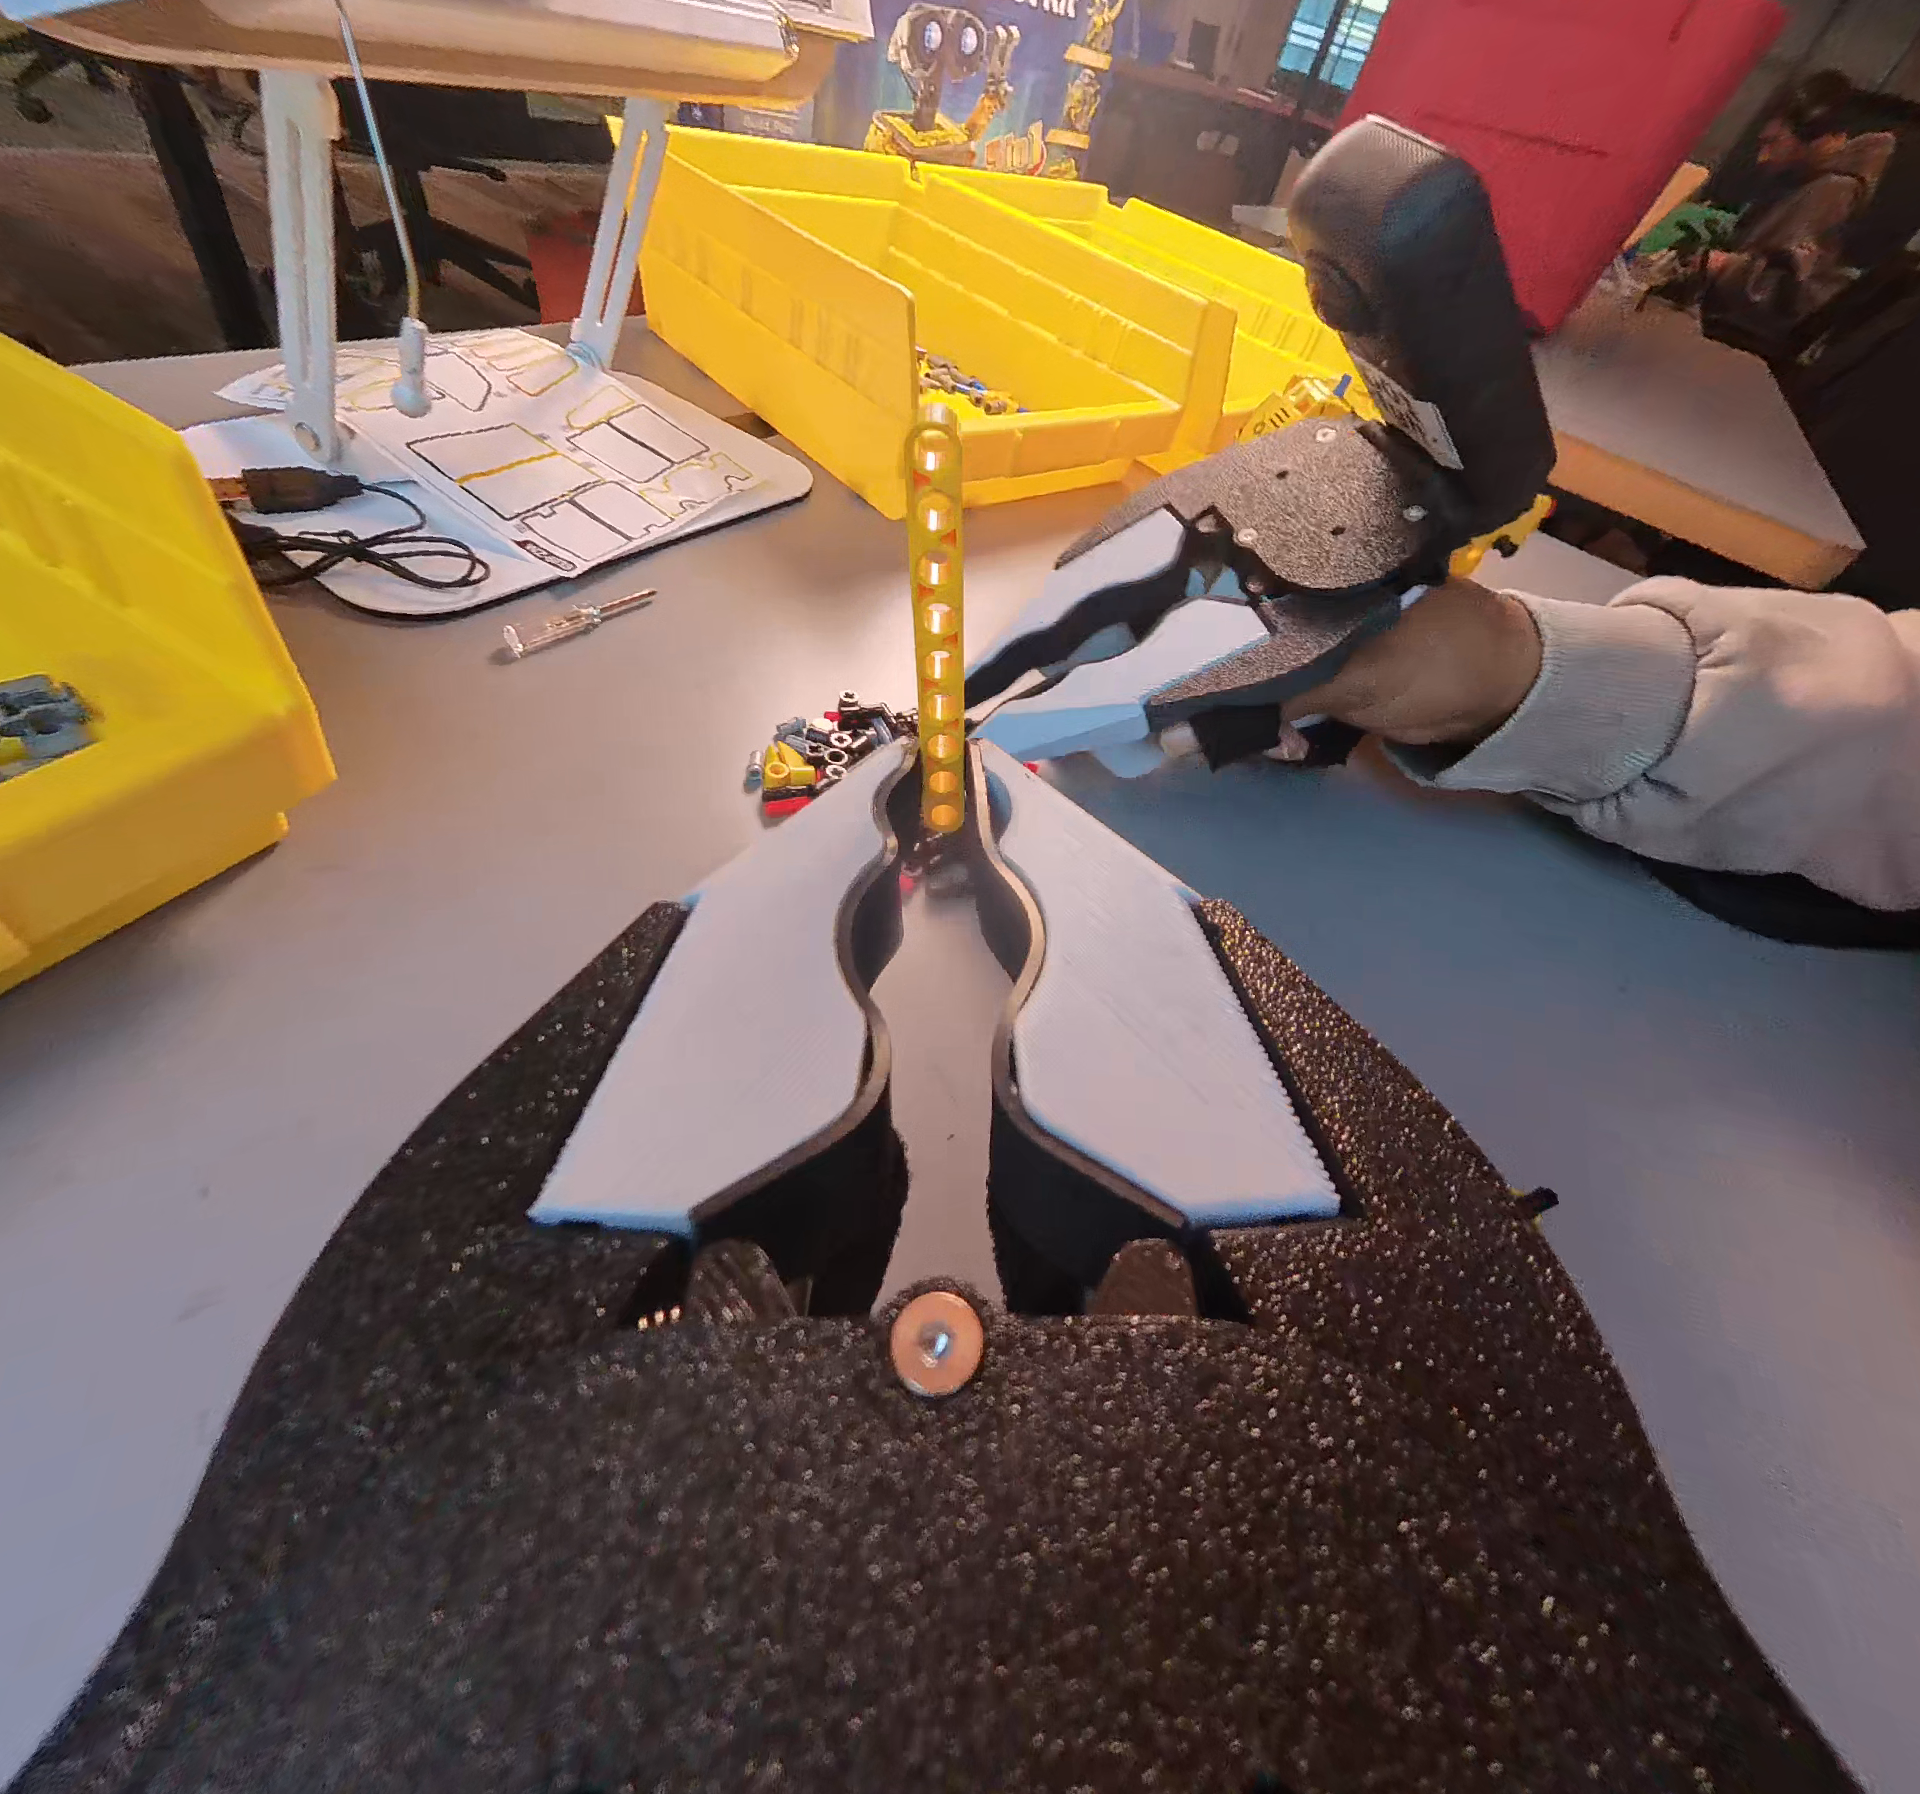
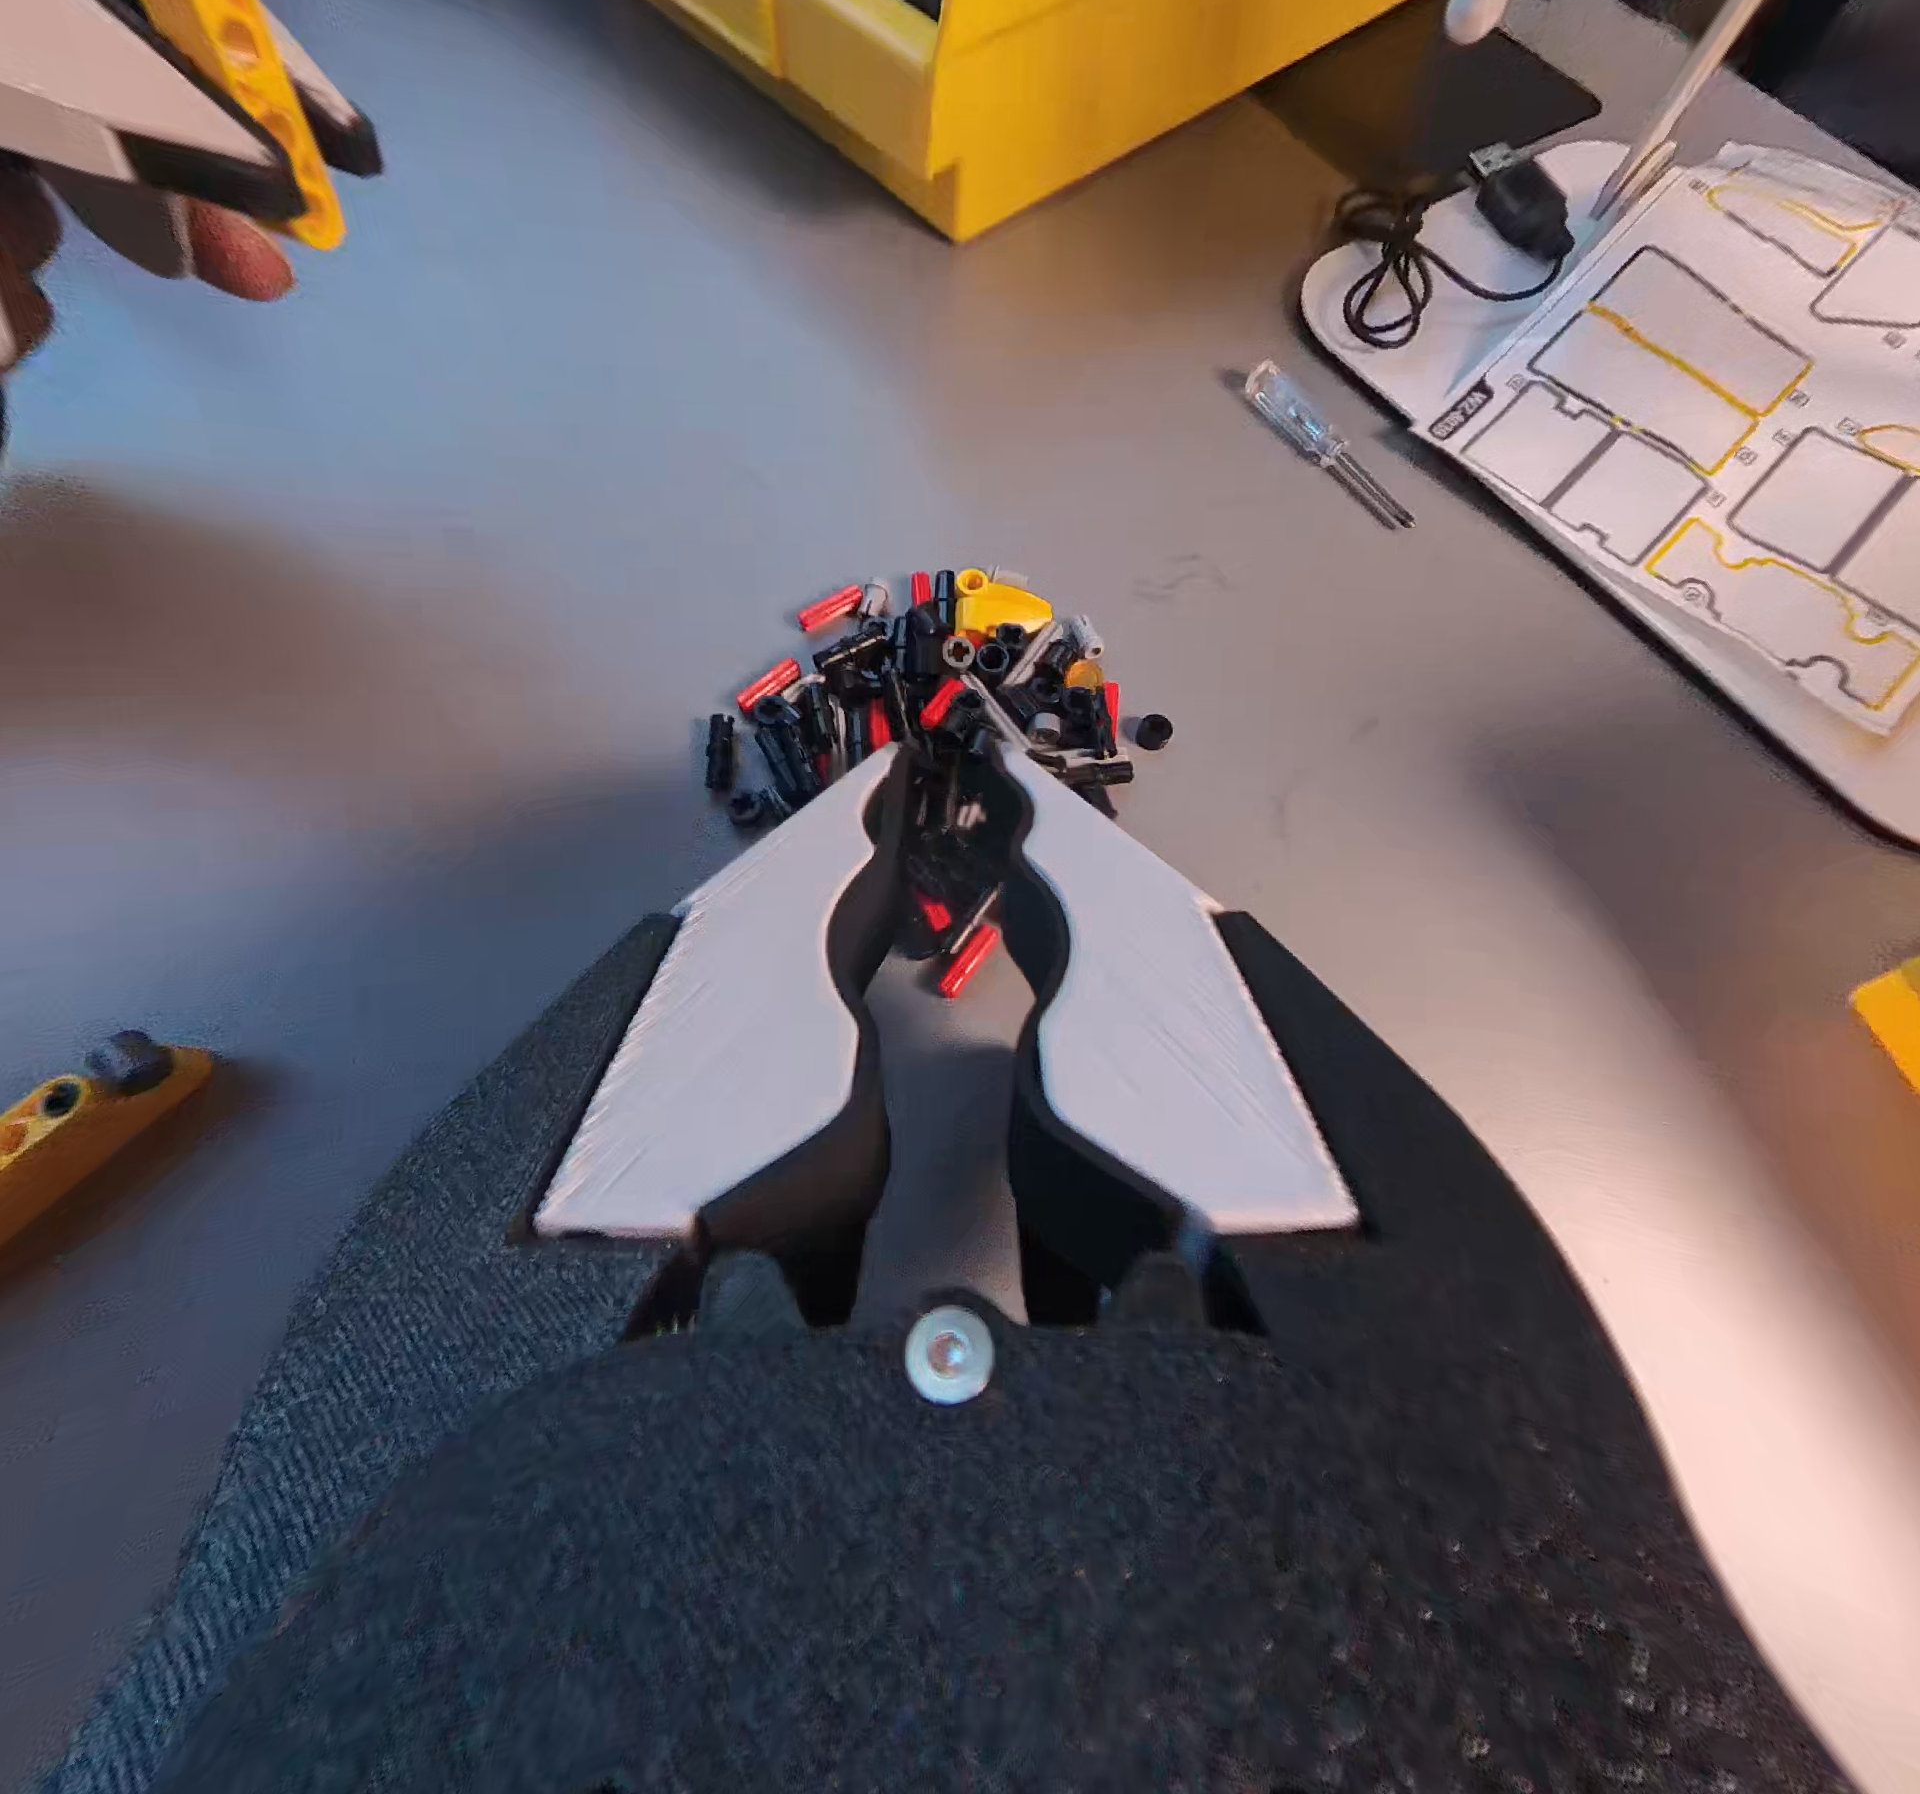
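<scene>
My left gripper [image 1: 943, 757] is shut on the lower end of a long yellow beam with holes [image 1: 935, 601] and holds it upright above the grey table [image 1: 416, 861]. Just behind it lies a small pile of black, red and yellow pins and connectors [image 1: 821, 752]. My right gripper [image 1: 977, 721], held by a hand in a light sleeve, points its tips at the beam's right side and the pile. In the right wrist view my right gripper [image 2: 949, 755] stands narrowly open with its tips in the pile [image 2: 935, 674]. The left gripper [image 2: 307, 170] and beam [image 2: 229, 40] show at top left.
Yellow sorting bins stand behind [image 1: 935, 290] and at the left [image 1: 125, 601]. A white stand [image 1: 301, 290] sits on a sheet of outlines [image 1: 561, 466] with a black cable [image 1: 343, 529]. A small screwdriver [image 2: 1330, 445] lies nearby. Another yellow beam [image 2: 83, 1121] lies at left. My right fingertips sit around 12 centimetres from my left ones. The small screwdriver [image 2: 1330, 445] lies around 15 centimetres away from my right fingertips. My left wrist view [image 1: 584, 613] looks at it from another angle.
</scene>
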Motion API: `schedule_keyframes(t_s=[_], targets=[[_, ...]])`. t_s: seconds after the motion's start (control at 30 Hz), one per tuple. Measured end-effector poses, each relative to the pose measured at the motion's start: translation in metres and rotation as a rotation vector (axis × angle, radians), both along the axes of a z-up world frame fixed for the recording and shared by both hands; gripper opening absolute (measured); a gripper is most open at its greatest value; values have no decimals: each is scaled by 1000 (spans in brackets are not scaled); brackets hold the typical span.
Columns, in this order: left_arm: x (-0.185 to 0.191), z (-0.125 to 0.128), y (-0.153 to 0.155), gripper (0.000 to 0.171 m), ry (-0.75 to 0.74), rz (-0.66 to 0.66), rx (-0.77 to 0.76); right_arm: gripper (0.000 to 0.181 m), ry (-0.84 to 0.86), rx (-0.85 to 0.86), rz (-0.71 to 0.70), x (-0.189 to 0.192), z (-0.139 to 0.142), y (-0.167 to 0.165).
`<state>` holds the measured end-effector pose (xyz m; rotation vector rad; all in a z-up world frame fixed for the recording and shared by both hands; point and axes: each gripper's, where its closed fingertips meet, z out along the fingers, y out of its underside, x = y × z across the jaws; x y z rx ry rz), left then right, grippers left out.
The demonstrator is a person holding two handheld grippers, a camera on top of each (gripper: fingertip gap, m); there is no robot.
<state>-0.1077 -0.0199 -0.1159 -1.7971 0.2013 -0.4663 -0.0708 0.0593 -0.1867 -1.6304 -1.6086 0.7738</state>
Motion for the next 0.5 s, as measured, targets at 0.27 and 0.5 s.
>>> schedule_keyframes(t_s=[0.27, 0.5], targets=[[24, -11, -5, 6, 169, -107, -12, 31, 306, -20, 224, 4, 72, -43], [43, -33, -6, 6, 533, -133, 8, 29, 364, -113, 370, 12, 84, -88]])
